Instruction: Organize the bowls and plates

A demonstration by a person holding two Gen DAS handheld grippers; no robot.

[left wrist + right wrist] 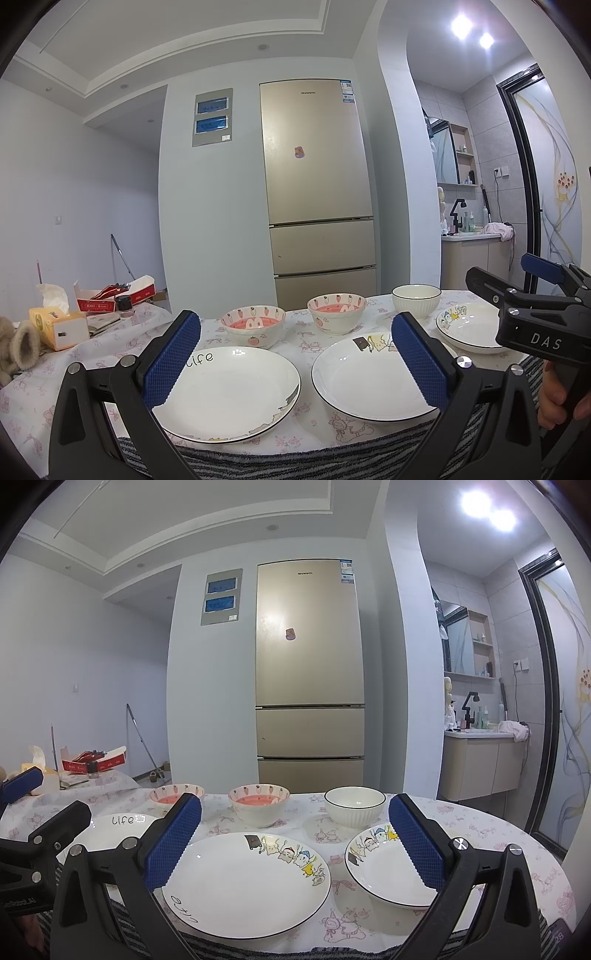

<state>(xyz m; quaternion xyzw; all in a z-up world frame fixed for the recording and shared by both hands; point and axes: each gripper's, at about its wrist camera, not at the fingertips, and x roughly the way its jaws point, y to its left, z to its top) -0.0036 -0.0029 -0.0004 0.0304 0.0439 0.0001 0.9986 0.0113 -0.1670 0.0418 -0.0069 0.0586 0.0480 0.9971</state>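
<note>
Three white plates lie in a front row on the floral tablecloth: a "Life" plate, a cartoon plate and a deeper cartoon plate. Behind them stand two strawberry bowls and a white ribbed bowl. My left gripper hovers open near the front edge, between the left and middle plates. My right gripper hovers open between the middle and right plates. Neither holds anything.
At the far left are a tissue box, a red carton, a small jar and a plush toy. A striped cloth runs along the front edge. A hand grips the right tool. A fridge stands behind.
</note>
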